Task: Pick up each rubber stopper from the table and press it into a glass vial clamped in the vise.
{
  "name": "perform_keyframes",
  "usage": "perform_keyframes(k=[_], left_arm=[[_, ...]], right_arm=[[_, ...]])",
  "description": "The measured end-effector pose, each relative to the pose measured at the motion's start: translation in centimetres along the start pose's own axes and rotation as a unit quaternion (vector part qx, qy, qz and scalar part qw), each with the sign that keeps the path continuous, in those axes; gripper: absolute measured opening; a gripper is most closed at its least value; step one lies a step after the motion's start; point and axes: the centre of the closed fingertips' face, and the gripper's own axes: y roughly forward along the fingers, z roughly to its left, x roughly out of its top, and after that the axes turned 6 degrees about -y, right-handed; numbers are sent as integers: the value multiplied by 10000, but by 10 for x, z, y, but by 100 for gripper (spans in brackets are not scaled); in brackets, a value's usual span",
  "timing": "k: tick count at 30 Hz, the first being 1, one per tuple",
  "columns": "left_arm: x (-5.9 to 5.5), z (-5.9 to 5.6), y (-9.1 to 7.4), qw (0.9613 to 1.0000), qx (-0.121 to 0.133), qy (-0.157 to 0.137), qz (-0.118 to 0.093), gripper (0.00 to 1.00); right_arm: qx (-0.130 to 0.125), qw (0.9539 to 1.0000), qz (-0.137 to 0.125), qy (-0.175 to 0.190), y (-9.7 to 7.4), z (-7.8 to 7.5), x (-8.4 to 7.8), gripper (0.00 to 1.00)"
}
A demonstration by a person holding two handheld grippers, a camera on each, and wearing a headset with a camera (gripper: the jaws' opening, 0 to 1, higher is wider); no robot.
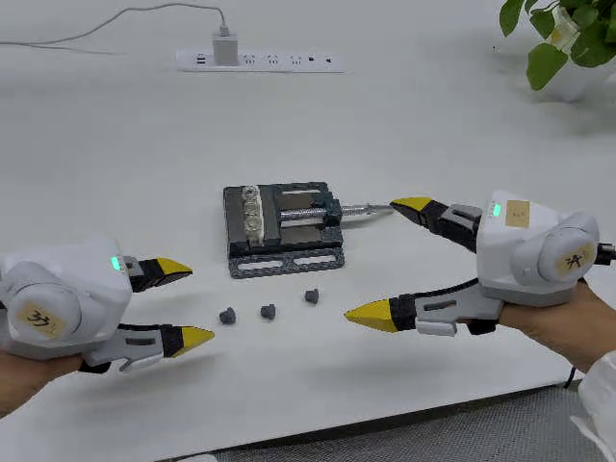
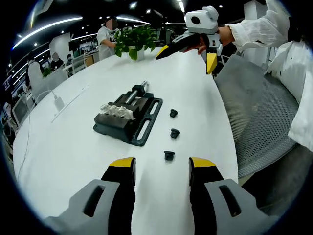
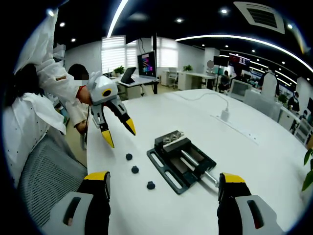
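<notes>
A white bench (image 1: 385,115) is seen in the head view, with a dark vise (image 1: 284,231) set near its middle. Three glass vials (image 1: 251,210) are clamped upright in a row between the vise's jaws, at the end away from the screw handle. Three dark rubber stoppers (image 1: 269,311) are laid in a loose row on the bench just in front of the vise, apart from one another and from both tools.

The left hand-held gripper (image 1: 197,302) is held at the lower left of the head view, gripped from behind by a hand whose wrist is seen at the picture's edge. It is held roughly level and pointed toward the row of stoppers. Its yellow-tipped jaws are parted and nothing is held between them. In the left gripper view the nearest stopper is seen just beyond the two jaw tips, on the bench.

The right hand-held gripper (image 1: 373,258) is held at the right, with the hand wrapped around its rear and a white sleeve seen behind. It is pointed inward toward the vise. Its jaws are spread wide and released, with nothing grasped. The farther tip is placed near the end of the vise's screw handle, and the nearer tip is aimed at the stoppers. In the left gripper view it is seen raised above the bench.

A power strip (image 1: 260,62) with a plugged charger is laid at the far side, and a green plant (image 1: 558,34) is seen at the far right corner.
</notes>
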Motion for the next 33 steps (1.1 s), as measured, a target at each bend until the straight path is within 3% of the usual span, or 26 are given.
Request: perform_keyframes(k=[8,16,33], left_arm=[[-7,-3,15,9999,-57,15,116,24],[-11,-4,23,9995,-128,3,276,19],[-18,-5,37,9988,-264,73,409,11]], right_arm=[[-6,10000,6,37,-1,1,-2,90],[-35,10000,1,67,-2,0,-3,90],[-59,9999,21,119,-3,-1,-7,89]])
